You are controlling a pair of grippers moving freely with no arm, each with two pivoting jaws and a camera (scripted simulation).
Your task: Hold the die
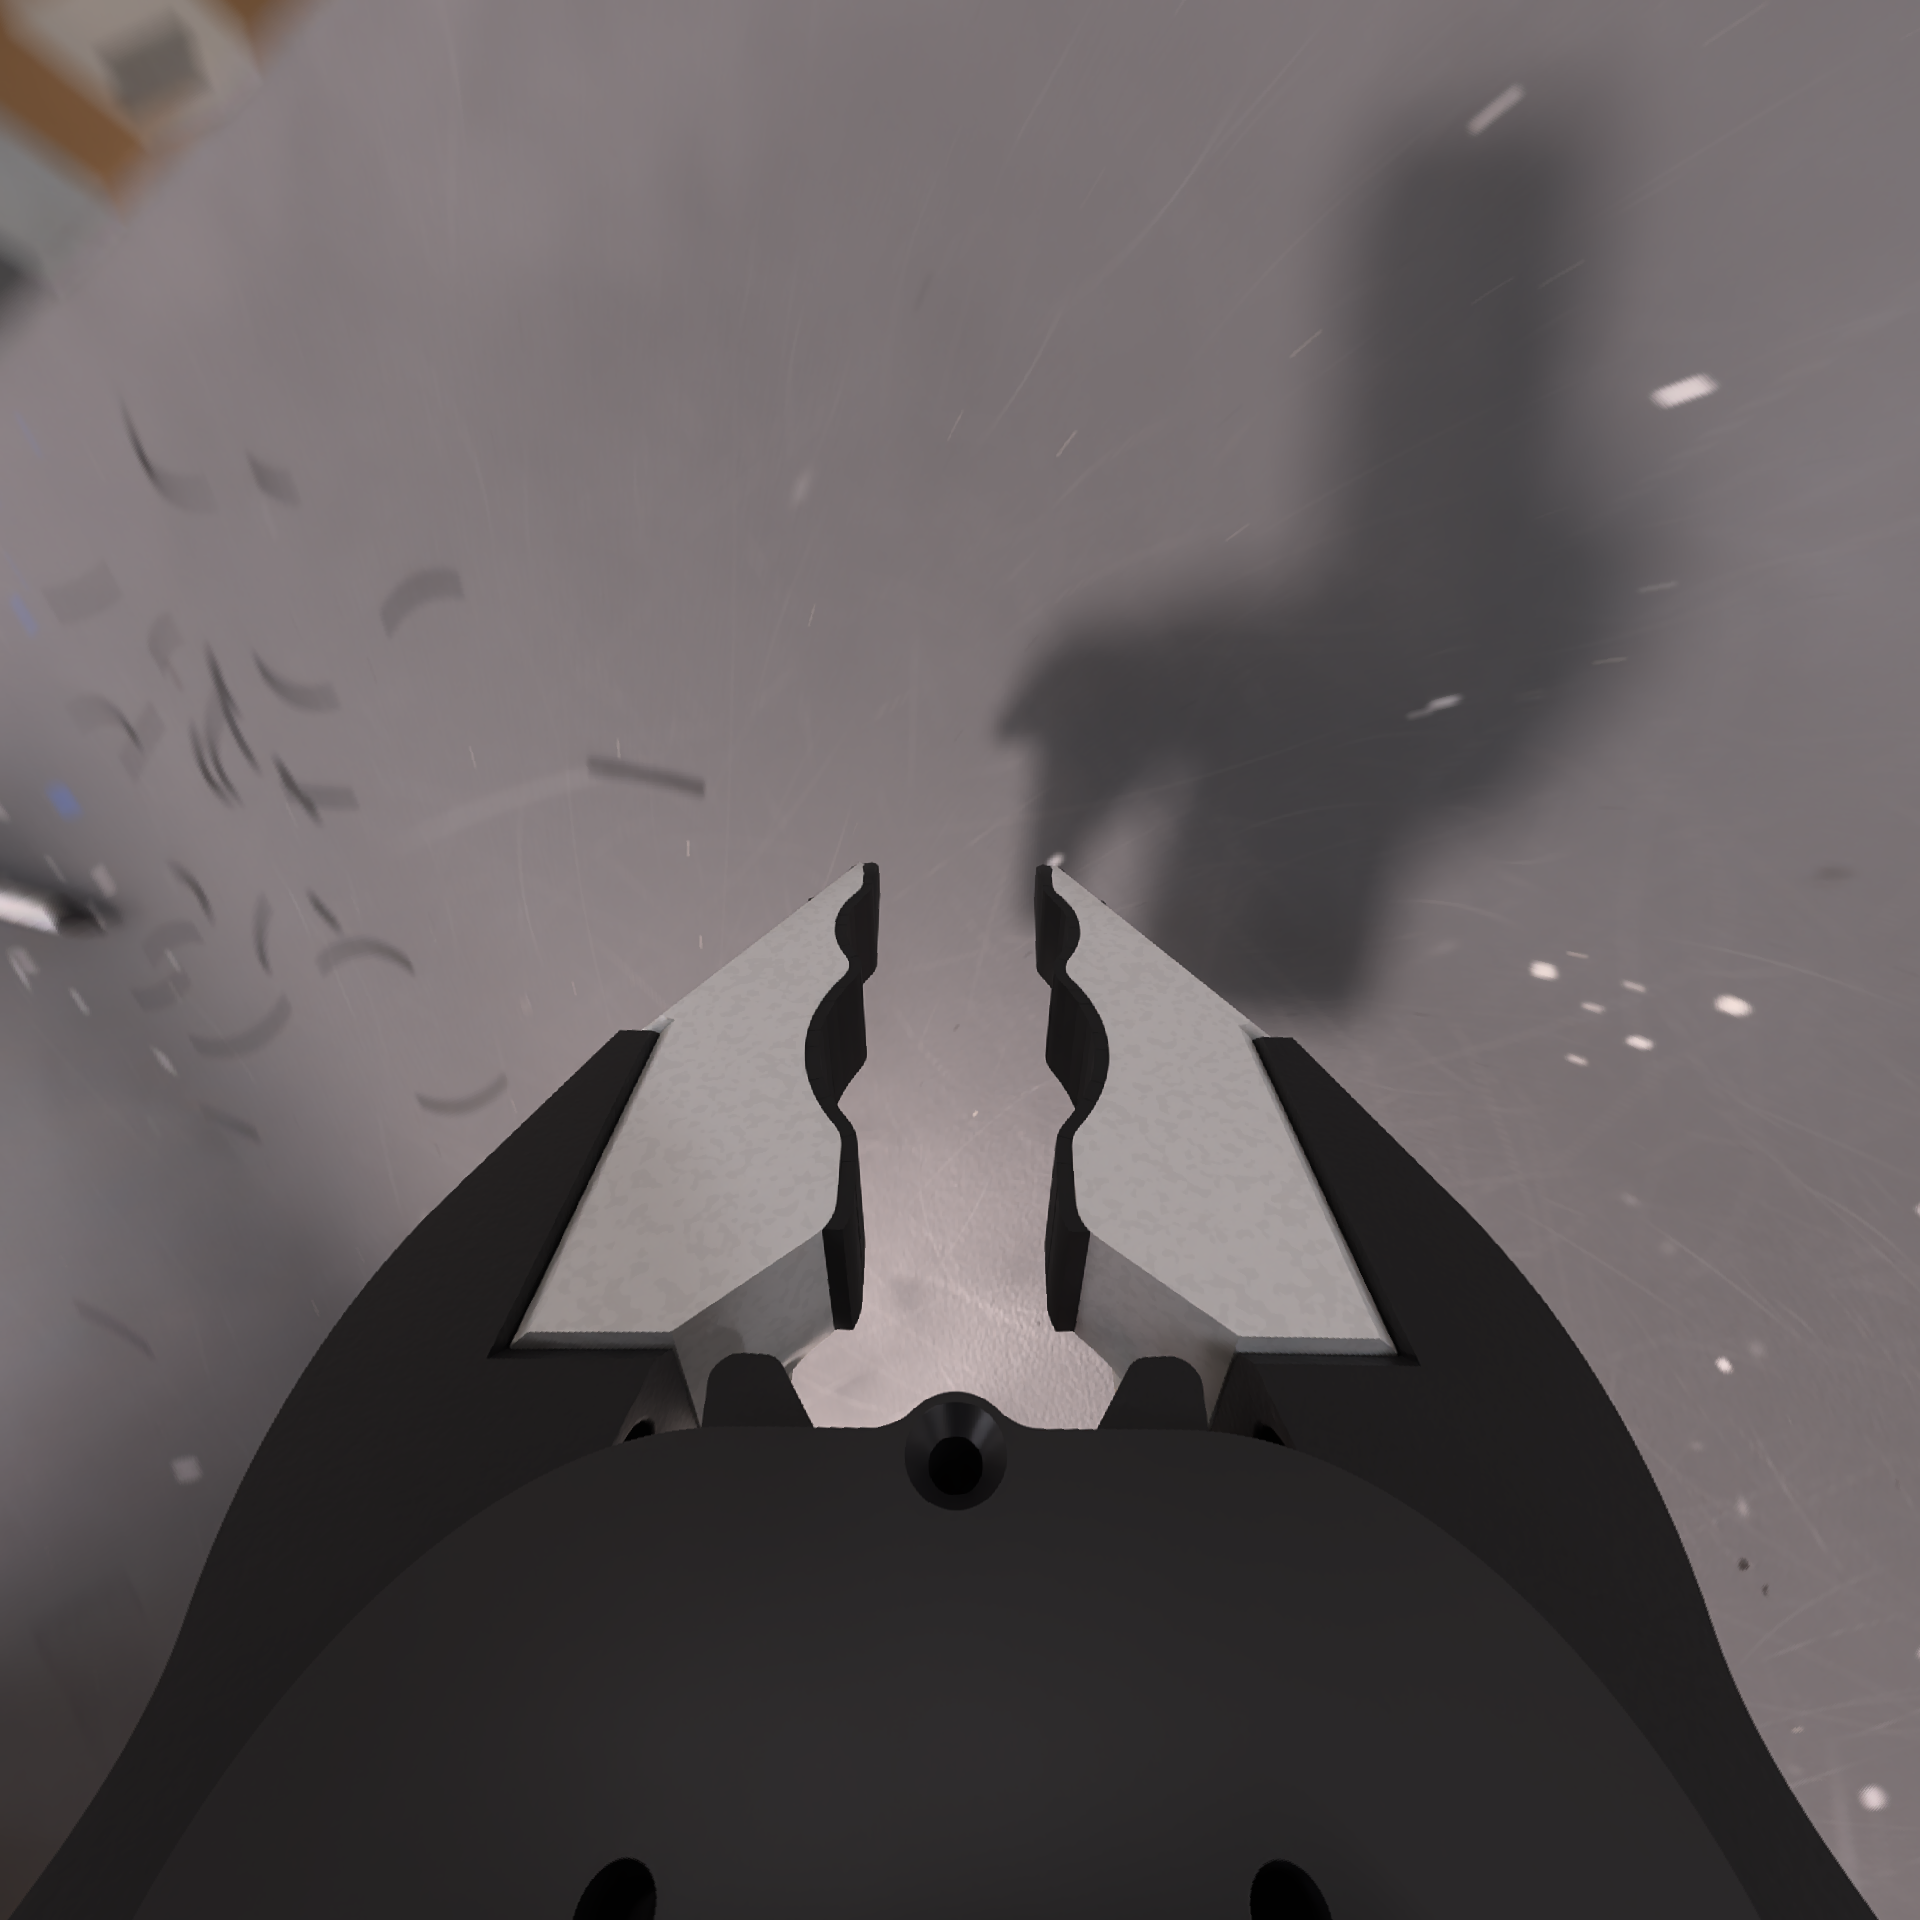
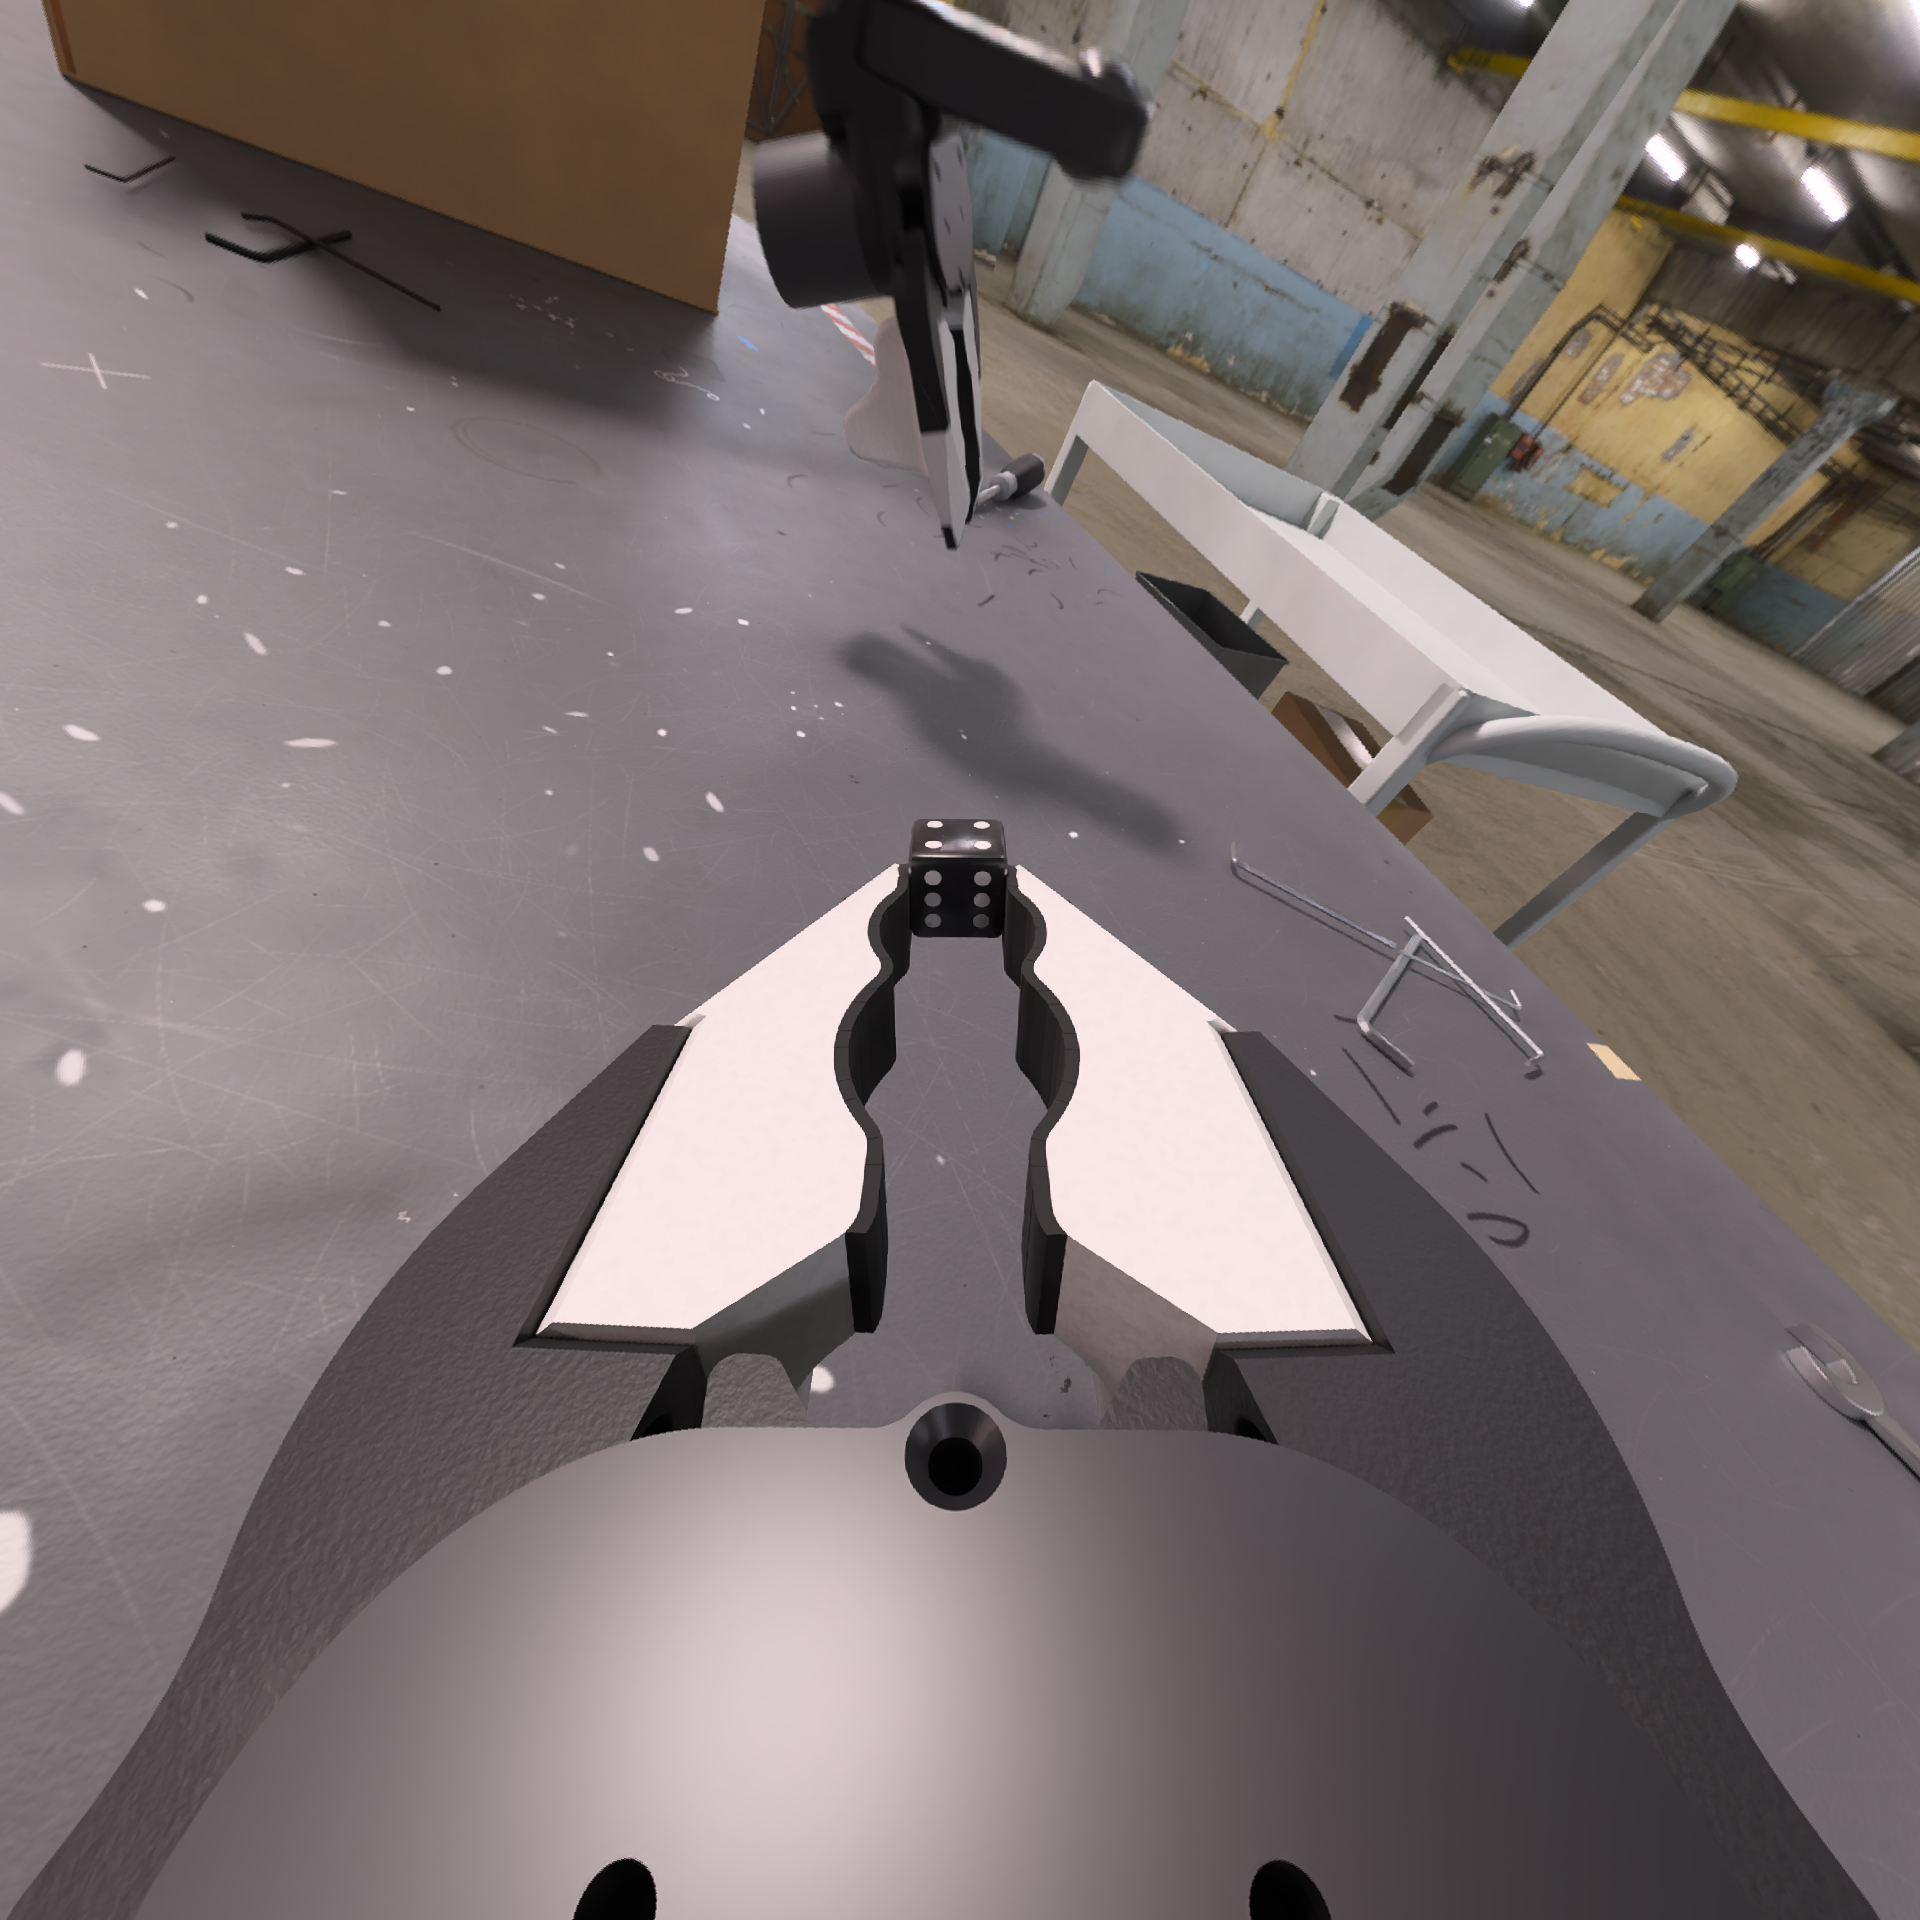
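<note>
While the broad, scratched dark grey desk (image 2: 416,831) fills most of both views, a large brown cardboard box (image 2: 436,114) stands at its far left, and a long white bench with curved metal legs (image 2: 1382,623) sits on the floor off the desk's right edge, in a worn hall with pale pillars. Near the bench lies a small dark bin (image 2: 1216,623).

Next in size, the black-and-white right gripper (image 2: 957,899) reaches forward low over the desk, its fingers (image 2: 1039,935) narrowed onto a small black die with white pips (image 2: 958,878), which sits between the fingertips with both sides touching the pads; its near face shows six pips and its top face four. I cannot tell whether the die is resting on the desk or raised off it.

Farther off, the black-and-white left gripper (image 2: 951,535) hangs point-down above the desk, its tip near the far right edge. In its own view, the left gripper (image 1: 957,883) has its fingers (image 1: 857,1039) set a narrow gap apart with nothing between them, above bare desk (image 1: 727,416) crossed by a dark shadow (image 1: 1351,675).

On the right of the desk lie thin silver hex keys (image 2: 1392,966), and nearer, at the right edge, a silver spanner (image 2: 1839,1382). Black hex keys (image 2: 312,255) lie far left by the box.
</note>
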